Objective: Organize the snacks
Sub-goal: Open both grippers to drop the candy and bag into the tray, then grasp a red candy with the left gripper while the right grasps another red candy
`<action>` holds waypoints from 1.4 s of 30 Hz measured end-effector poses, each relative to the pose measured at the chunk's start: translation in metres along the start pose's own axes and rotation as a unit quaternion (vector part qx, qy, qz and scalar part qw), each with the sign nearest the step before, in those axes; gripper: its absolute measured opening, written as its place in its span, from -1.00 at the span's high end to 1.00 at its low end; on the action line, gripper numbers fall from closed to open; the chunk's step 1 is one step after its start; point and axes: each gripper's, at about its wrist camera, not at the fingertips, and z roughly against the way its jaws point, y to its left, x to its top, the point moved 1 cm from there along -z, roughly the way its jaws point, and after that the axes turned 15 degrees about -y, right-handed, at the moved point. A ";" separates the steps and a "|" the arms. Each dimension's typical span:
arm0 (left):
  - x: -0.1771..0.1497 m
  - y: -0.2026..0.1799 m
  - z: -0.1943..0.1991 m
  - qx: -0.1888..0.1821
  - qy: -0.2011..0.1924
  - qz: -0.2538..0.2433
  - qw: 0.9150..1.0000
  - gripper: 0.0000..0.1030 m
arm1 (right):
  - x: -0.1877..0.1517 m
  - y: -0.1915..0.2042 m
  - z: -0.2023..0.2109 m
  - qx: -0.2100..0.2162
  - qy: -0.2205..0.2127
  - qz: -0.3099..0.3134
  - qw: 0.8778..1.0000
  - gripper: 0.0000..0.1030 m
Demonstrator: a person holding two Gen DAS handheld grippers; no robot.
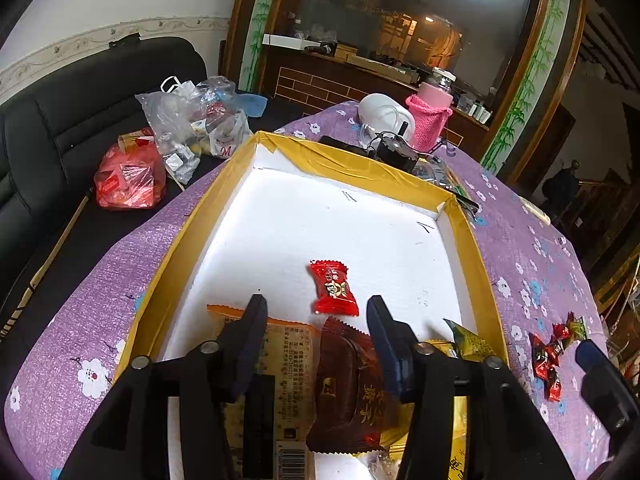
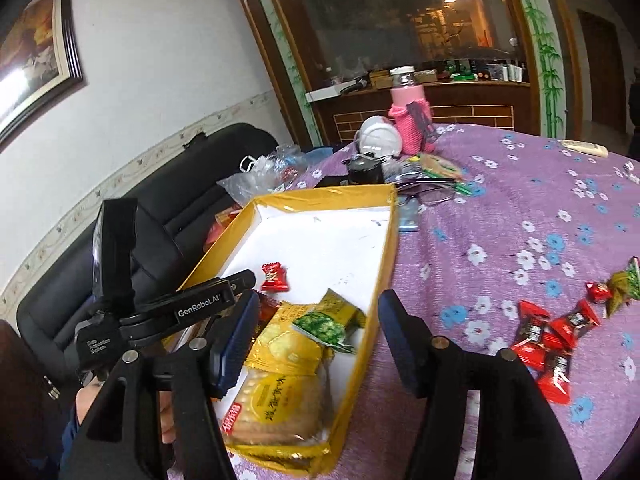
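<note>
Over on the left, the left gripper (image 1: 316, 304) hangs above the near end of the yellow-rimmed box (image 1: 168, 280), jaws apart and nothing between the pads. Beneath it the orange-edged packet (image 1: 288, 344) and the brown wrapper (image 1: 348, 384) already lie on the white floor, and the small red candy (image 1: 334, 288) sits alone just beyond the fingertips. Moving right, the yellow biscuit packs (image 2: 280, 364) and a green pea packet (image 2: 324, 328) are stacked at the box's near corner (a tidy pile it is not). The right gripper (image 2: 318, 300) straddles the box's right wall, jaws apart, empty. Further right, the loose red candies (image 2: 556, 336) and one green-and-gold sweet (image 2: 624, 280) lie on the purple flowered cloth (image 2: 500, 208), outside the box. So by my read: bigger packs in, the small sweets mostly to go.
</note>
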 end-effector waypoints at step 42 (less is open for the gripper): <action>-0.055 -0.235 0.008 -0.167 0.122 -0.169 0.964 -0.03 | -0.006 -0.244 0.088 -0.198 -0.009 -0.226 0.954 0.15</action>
